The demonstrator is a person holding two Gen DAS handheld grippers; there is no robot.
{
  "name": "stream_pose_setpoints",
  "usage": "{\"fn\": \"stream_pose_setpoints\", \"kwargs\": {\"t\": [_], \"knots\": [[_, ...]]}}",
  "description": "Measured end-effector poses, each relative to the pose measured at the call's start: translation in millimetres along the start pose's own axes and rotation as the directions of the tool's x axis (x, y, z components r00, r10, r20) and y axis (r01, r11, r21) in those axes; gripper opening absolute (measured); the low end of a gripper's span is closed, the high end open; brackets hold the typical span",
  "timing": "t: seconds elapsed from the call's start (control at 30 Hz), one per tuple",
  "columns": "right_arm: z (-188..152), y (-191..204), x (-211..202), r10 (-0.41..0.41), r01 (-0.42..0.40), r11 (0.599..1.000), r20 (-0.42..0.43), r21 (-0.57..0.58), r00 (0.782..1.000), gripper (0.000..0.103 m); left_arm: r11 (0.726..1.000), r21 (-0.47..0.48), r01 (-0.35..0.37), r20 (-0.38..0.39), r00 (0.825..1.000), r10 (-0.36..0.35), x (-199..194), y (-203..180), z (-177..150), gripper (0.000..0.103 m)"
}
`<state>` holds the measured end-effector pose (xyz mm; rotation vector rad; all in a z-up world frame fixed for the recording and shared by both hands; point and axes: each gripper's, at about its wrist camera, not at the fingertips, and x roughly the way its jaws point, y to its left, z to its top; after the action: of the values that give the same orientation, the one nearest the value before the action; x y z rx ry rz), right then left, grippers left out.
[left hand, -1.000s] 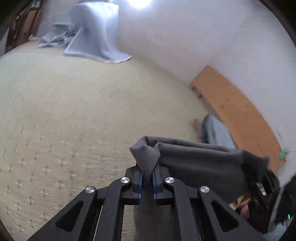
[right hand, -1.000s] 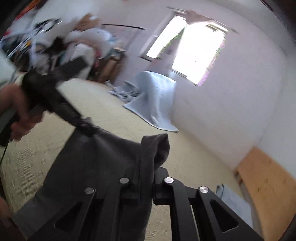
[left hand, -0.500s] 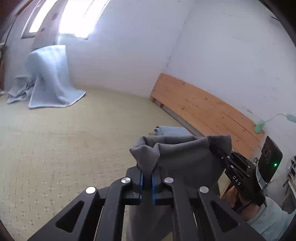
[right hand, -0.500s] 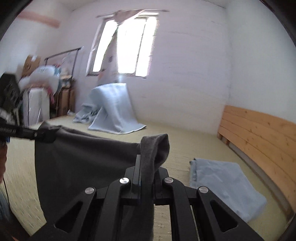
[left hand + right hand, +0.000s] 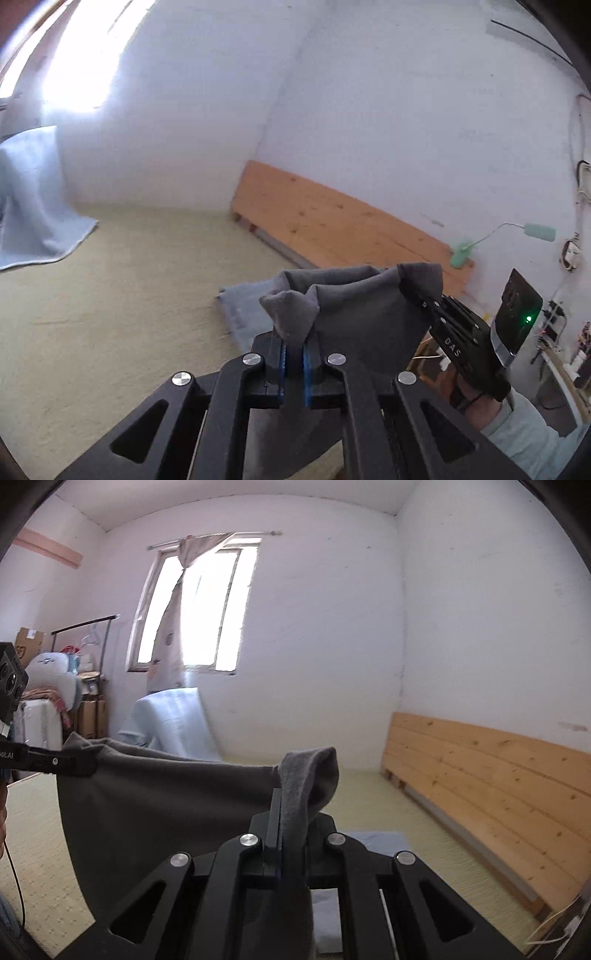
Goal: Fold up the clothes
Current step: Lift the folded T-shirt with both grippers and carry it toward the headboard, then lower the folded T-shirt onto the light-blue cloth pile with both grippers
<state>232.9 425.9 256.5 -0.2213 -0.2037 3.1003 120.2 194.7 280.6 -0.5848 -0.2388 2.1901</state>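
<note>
L tongs [image 5: 293,360] clamped on near corner of grey cloth [image 5: 354,317]; R tongs [image 5: 284,830] pinch other top corner. Cloth hangs stretched btwn them, above floor. Folded blue cloth [image 5: 240,306] on floor beyond.

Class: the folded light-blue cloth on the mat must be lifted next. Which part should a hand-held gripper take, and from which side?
Take the light-blue cloth by its near-left corner, coming down from above: it lies flat on the mat, and that exposed corner offers a pinchable edge.
</note>
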Motion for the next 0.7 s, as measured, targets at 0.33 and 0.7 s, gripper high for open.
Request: {"fn": "stream_pose_setpoints", "kwargs": {"t": [0.33, 0.7], "knots": [[33.1, -115.1, 1.0, -0.154, 0.154, 0.988, 0.023, -0.008, 0.988, 0.006, 0.986, 0.016, 0.168, -0.044, 0.985, -0.167, 100.2, -57.7, 48.7, 0.005], [32.3, -188.8, 41.0, -0.189, 0.189, 0.982, -0.011, 0.007, 0.982, 0.006, 0.978, 0.036, 0.206, -0.115, 0.973, -0.200, 177.4, -76.6, 75.2, 0.005]]}}
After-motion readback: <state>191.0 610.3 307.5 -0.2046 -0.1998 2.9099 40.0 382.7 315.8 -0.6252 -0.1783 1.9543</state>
